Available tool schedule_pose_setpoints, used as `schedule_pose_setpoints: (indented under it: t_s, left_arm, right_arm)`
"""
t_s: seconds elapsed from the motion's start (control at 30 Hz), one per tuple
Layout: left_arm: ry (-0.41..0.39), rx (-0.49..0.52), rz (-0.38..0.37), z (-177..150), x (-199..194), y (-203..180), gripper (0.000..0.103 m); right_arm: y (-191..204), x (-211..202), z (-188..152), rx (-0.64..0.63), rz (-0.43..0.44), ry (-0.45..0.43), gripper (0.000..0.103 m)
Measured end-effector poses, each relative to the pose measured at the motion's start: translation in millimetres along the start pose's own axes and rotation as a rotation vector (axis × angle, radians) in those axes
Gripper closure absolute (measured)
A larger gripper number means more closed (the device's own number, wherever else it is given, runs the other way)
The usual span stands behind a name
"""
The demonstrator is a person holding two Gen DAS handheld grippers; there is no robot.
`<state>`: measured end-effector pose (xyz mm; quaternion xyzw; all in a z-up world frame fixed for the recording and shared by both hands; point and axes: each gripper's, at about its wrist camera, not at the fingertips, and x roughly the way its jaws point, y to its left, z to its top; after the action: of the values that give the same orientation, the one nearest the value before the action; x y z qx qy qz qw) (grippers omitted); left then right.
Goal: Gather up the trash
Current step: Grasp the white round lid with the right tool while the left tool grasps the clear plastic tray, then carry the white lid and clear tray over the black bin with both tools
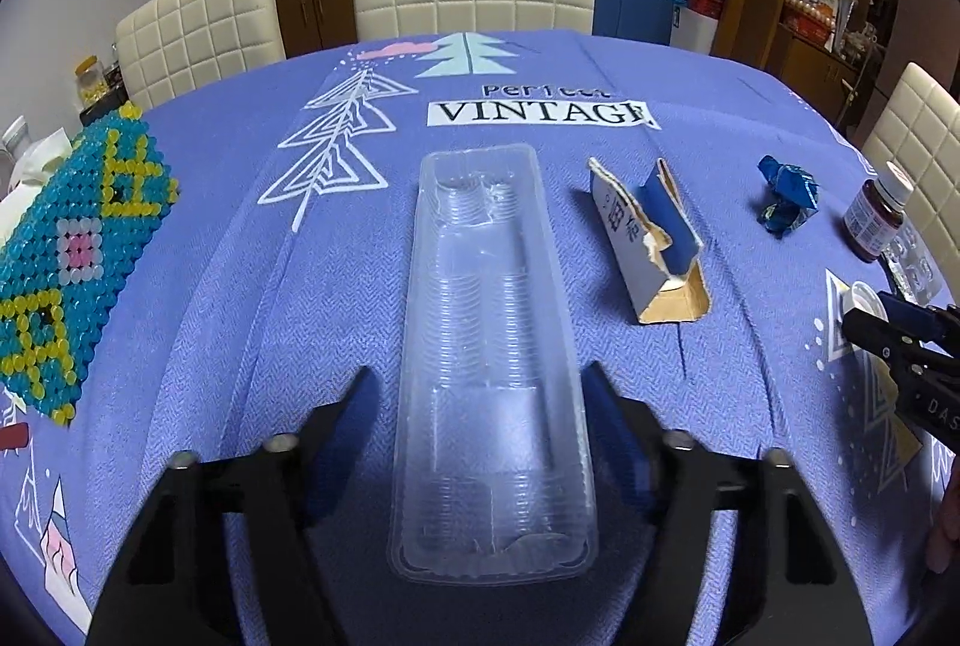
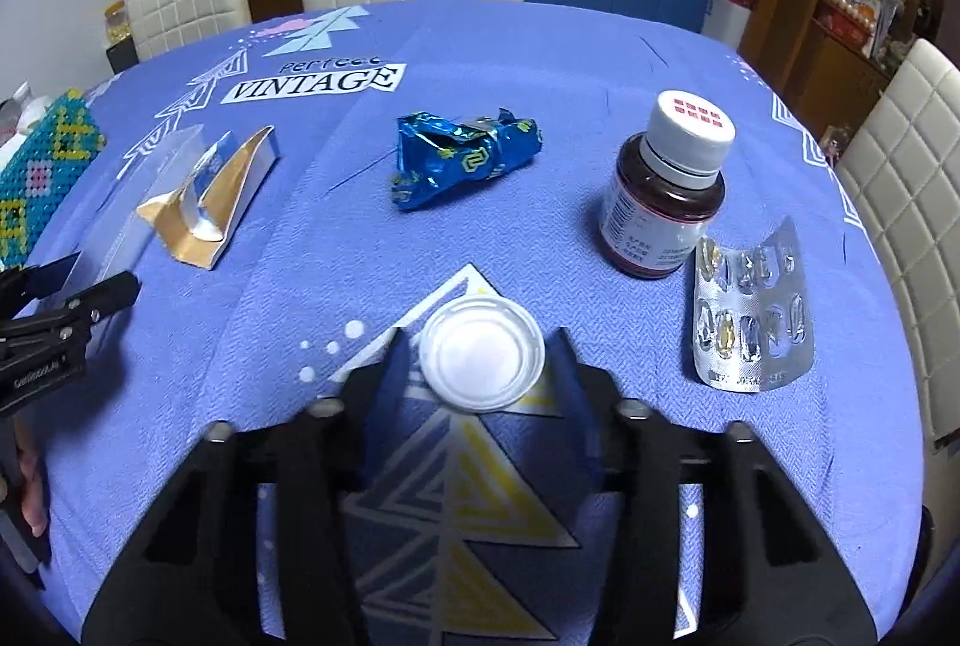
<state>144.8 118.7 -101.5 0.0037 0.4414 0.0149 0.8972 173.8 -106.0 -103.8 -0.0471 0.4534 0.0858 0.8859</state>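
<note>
Both tongs are down at the counter [image 1: 240, 286], each over one piece of trash.

Left tongs [image 1: 480, 394]: the jaws straddle the clear plastic tray [image 1: 492, 346], one finger on each long side, about a third of the way up from its near end. The pads look to be at the rim or just off it; I cannot tell whether they press. The tray lies flat, lengthwise away from the tongs.
- Handling, judged: thin moulded plastic, very light, springy, smooth. It will bow if squeezed hard across the width and may pop out. Take it across the narrow width at the rim flange, with gentle closing.

Right tongs [image 2: 480, 358]: the jaws flank the white round lid [image 2: 483, 355], which sits between the fingertips, both tips close against its edge. Contact looks likely, not certain.
- Handling, judged: small, stiff, light and low in profile. Grip on the diameter, with the fingertips down at the cloth, or it will skid away.

Other trash beyond the tongs:
- Torn cardboard box [image 1: 654, 244], ahead and right of the left tongs: light, crushable, grip on the folded wall.
- Crumpled blue foil wrapper [image 2: 462, 154], straight ahead of the right tongs: soft, pinch anywhere.

Probably not trash: brown pill bottle [image 2: 666, 190] and blister pack [image 2: 753, 310], ahead and right of the right tongs.
</note>
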Motion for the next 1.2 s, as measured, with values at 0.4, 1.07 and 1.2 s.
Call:
schedule_pose_setpoints:
  t_s: [0.4,1.07,1.2]
  left_arm:
    - [-0.012,-0.029,0.007,-7,-26,-7,0.06]
    - [-0.092,0.15,-0.081,-7,-90,-123,0.06]
    - [-0.1,0.202,-0.105,-9,-99,-153,0.06]
  right_arm:
    - [-1,-34,-19,-0.054,0.006,-0.041,0.061]
    - [-92,-112,-63,0.052,-0.087,-0.126,0.061]
    - [-121,-124,-74,0.107,-0.11,-0.137,0.061]
